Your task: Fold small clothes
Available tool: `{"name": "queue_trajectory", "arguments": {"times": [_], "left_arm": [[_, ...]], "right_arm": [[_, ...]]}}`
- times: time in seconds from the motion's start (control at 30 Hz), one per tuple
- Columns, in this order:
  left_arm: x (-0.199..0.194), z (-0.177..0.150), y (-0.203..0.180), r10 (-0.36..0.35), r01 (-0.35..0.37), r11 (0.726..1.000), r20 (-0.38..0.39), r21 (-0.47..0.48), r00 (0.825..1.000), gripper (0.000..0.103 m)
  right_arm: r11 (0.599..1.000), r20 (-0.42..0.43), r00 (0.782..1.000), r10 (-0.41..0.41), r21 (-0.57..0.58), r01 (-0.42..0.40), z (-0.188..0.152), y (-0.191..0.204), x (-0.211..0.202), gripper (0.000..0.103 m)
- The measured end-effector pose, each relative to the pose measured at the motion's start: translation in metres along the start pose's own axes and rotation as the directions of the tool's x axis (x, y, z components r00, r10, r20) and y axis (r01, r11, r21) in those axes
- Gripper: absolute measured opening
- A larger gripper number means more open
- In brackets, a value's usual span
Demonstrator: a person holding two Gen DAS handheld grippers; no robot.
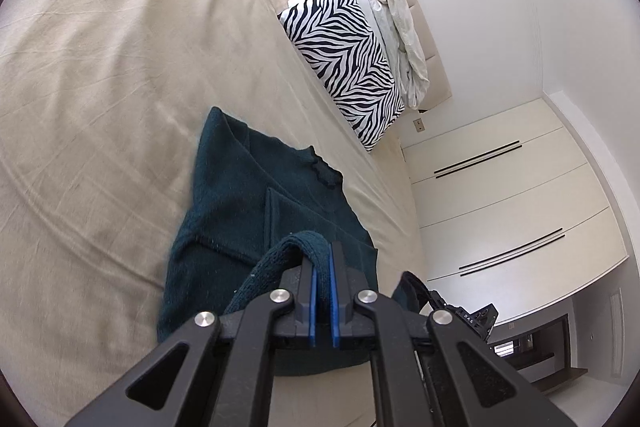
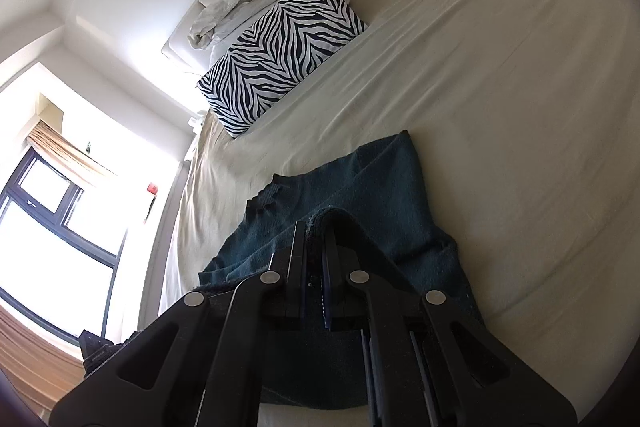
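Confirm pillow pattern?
The pillow has a black-and-white zebra stripe pattern, and it shows best in the left wrist view.

We see one dark teal knit sweater (image 1: 256,195) lying on the bed, partly folded, with one sleeve laid across the body and a ragged neckline toward the pillow end. We see its near edge lifted off the rest of the sweater (image 2: 376,195) in two raised bunches, the far part flat.

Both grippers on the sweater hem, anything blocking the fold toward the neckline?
Nothing visible. The left gripper and right gripper both pinch the dark teal knitted sweater; only cream bedsheet surrounds it. The zebra-striped pillow lies well beyond.
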State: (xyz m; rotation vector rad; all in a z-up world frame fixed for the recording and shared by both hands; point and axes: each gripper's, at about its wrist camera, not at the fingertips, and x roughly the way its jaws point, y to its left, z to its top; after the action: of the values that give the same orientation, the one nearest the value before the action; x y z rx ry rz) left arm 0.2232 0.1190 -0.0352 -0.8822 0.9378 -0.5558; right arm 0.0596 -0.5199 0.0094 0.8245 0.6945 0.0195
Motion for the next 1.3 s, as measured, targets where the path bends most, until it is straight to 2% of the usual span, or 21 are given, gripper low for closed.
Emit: {"name": "queue_trajectory", "arguments": {"times": [0.13, 0.37, 0.57, 0.67, 0.7, 0.77, 0.8, 0.83, 0.87, 0.9, 1.07, 1.3], "left_arm": [[0.029, 0.026, 0.018, 0.023, -0.023, 0.998, -0.004, -0.055, 1.000, 0.006], [0.073, 0.065, 0.031, 0.070, -0.070, 0.995, 0.003, -0.067, 0.998, 0.006], [0.106, 0.086, 0.044, 0.120, -0.120, 0.991, 0.004, -0.060, 0.993, 0.007], [0.117, 0.090, 0.062, 0.148, -0.148, 0.985, -0.007, -0.093, 0.989, 0.007], [0.121, 0.089, 0.067, 0.156, -0.157, 0.982, -0.017, -0.101, 0.988, 0.014], [0.119, 0.086, 0.076, 0.158, -0.158, 0.979, -0.014, -0.126, 0.987, 0.044], [0.115, 0.085, 0.078, 0.133, -0.131, 0.982, 0.001, -0.137, 0.991, 0.048], [0.112, 0.084, 0.078, 0.120, -0.118, 0.983, 0.007, -0.140, 0.993, 0.056], [0.108, 0.083, 0.076, 0.130, -0.127, 0.983, 0.014, -0.135, 0.991, 0.067], [0.103, 0.082, 0.072, 0.154, -0.150, 0.981, 0.027, -0.121, 0.988, 0.070], [0.087, 0.070, 0.052, 0.177, -0.176, 0.984, 0.058, -0.026, 0.983, 0.071], [0.073, 0.021, 0.033, 0.238, -0.246, 0.961, 0.075, 0.129, 0.968, 0.069]], "right_arm": [[0.999, 0.000, 0.999, -0.033, 0.003, 0.033, 0.023, -0.002, 0.042, 0.004], [0.995, -0.012, 0.996, -0.093, 0.029, 0.094, 0.057, -0.014, 0.110, 0.004], [0.989, -0.013, 0.991, -0.131, 0.062, 0.132, 0.077, -0.031, 0.161, 0.005], [0.988, -0.047, 0.989, -0.143, 0.051, 0.145, 0.085, -0.037, 0.188, 0.008], [0.984, -0.066, 0.983, -0.170, 0.034, 0.172, 0.086, -0.037, 0.198, 0.008], [0.974, -0.087, 0.970, -0.226, 0.003, 0.227, 0.087, -0.041, 0.215, 0.013], [0.973, -0.084, 0.969, -0.231, 0.000, 0.232, 0.087, -0.043, 0.220, 0.025], [0.973, -0.069, 0.971, -0.229, 0.002, 0.229, 0.087, -0.045, 0.220, 0.045], [0.974, -0.047, 0.973, -0.225, 0.013, 0.226, 0.087, -0.047, 0.218, 0.054], [0.975, -0.020, 0.975, -0.221, 0.027, 0.221, 0.088, -0.050, 0.214, 0.058], [0.978, 0.001, 0.978, -0.210, 0.018, 0.210, 0.081, -0.053, 0.193, 0.058], [0.960, -0.027, 0.968, -0.248, -0.138, 0.242, 0.039, -0.046, 0.153, 0.052]]}}
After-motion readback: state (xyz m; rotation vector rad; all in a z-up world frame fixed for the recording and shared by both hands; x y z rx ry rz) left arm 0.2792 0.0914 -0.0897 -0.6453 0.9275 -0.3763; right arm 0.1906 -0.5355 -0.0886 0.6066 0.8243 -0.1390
